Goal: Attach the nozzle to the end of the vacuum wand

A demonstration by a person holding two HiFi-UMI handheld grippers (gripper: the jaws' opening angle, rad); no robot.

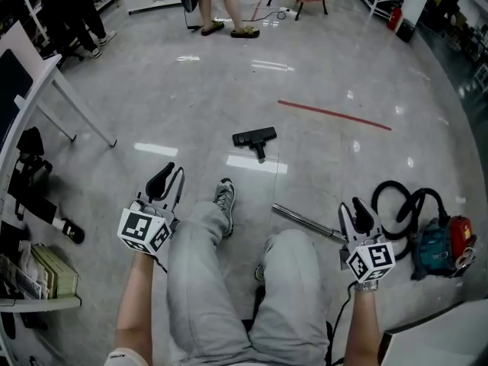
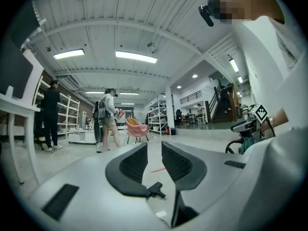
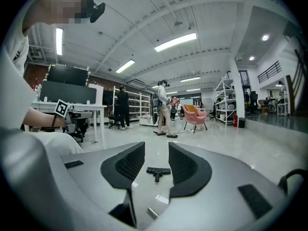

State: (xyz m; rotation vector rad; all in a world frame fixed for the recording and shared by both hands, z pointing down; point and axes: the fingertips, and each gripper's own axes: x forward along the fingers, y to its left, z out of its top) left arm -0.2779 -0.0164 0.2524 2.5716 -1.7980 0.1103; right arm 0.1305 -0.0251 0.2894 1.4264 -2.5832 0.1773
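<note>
We see the black T-shaped nozzle flat on the floor, well ahead of the right gripper — the silver wand lies slantwise just beneath it.

You have a glossy pale grey floor under you. The black nozzle lies flat on it ahead of your knees, well apart from the metal wand lying by your right knee. A teal-and-red vacuum with its looped black hose sits to your right, and a red tape line runs beyond.
</note>
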